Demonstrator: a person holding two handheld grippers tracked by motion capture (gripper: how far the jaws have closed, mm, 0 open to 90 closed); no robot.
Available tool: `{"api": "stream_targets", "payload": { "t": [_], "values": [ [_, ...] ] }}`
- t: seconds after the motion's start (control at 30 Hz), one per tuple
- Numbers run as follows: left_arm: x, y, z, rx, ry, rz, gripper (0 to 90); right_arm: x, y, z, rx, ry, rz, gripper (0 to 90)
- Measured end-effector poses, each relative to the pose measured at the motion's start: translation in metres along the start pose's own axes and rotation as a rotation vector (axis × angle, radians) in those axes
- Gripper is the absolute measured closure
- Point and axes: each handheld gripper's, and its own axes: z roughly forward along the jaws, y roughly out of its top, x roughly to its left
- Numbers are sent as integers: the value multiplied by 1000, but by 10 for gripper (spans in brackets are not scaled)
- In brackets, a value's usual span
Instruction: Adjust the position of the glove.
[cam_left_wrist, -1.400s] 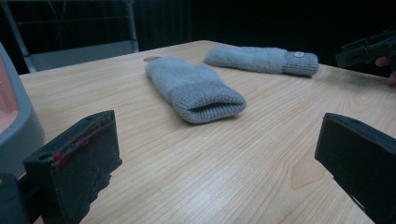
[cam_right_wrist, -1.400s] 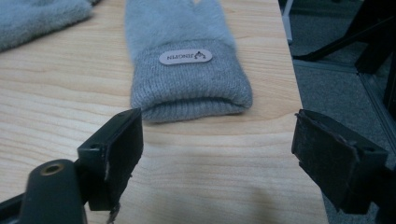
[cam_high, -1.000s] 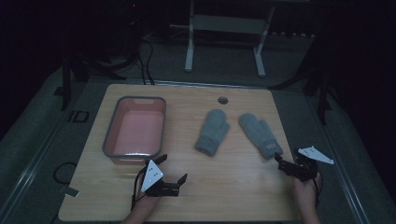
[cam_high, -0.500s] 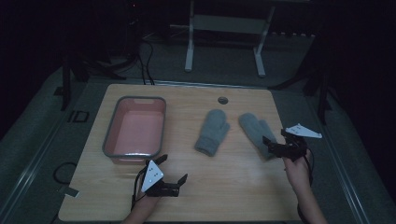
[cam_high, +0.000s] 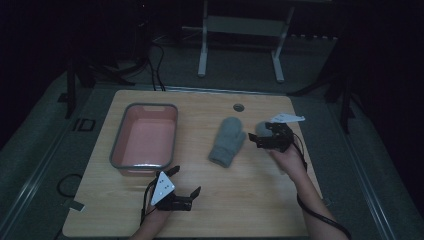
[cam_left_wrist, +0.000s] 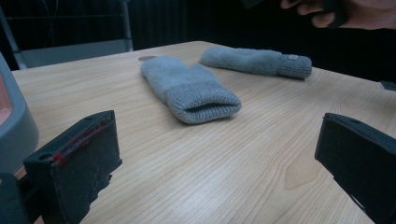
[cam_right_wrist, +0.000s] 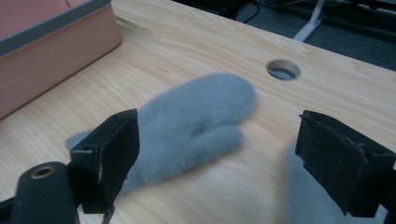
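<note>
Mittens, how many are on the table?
2. One grey mitten lies mid-table, right of the pink tub. The other mitten lies farther right, under the right hand-held gripper.

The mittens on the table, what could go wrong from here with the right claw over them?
1. The right claw hangs open above the right mitten, which lies close beside the left mitten; closing could snag both.
2. The knit looks soft, so a shallow pinch may slip off.
3. The right gripper view is blurred, so aim may be off.
</note>
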Motion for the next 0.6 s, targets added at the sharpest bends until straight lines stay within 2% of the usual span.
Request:
{"api": "stream_targets", "payload": {
  "t": [0.07, 0.23, 0.43, 0.47, 0.5, 0.53, 0.6],
  "values": [
    [0, 0, 0, 0, -2, 0, 3, 2, 2, 6, 1, 5, -7, 136],
    [0, 0, 0, 0, -2, -5, 3, 9, 10, 34, 37, 49, -36, 192],
    [0, 0, 0, -1, -6, -7, 3, 18, 21, 72, 97, 55, -79, 215],
    [0, 0, 0, 0, -6, -6, 3, 21, 21, 84, 121, 55, -93, 217],
    [0, 0, 0, 0, -6, -4, 3, 21, 21, 84, 121, 55, -93, 217],
    [0, 0, 0, 0, -6, -3, 3, 22, 21, 88, 130, 65, -100, 219],
    [0, 0, 0, 0, -7, -3, 3, 24, 20, 100, 161, 56, -113, 224]
  ]
}}
